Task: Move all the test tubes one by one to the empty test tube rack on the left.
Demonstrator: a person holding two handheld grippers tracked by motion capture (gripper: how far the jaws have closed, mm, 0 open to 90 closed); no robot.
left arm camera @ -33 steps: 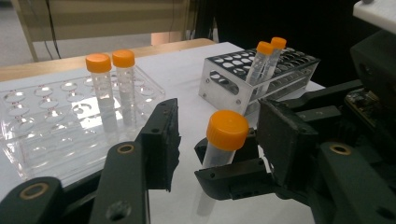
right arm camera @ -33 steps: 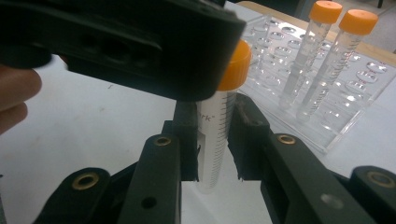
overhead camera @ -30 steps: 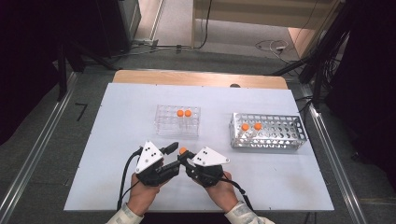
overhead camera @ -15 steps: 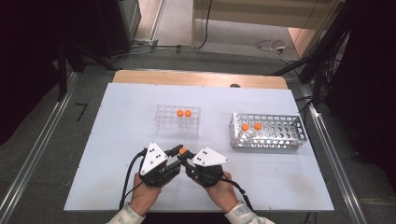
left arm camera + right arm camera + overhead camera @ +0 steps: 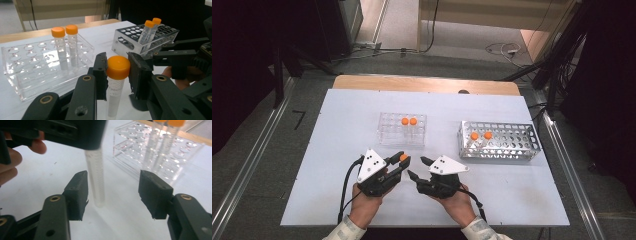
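White table [image 5: 337, 150], grey floor [image 5: 257, 165]

Both handheld grippers are black: the left gripper [image 5: 397, 164] and right gripper [image 5: 418, 168] each carry a grey three-cornered plate on top, dotted with small dark marks. Brass-coloured rivets stud the jaw arms. A black cable trails behind each. The person's sleeves are light, faintly checked.

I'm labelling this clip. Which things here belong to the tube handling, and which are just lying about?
In the job:
left gripper
right gripper
held tube
clear rack
metal rack

Lying about:
cables on the floor
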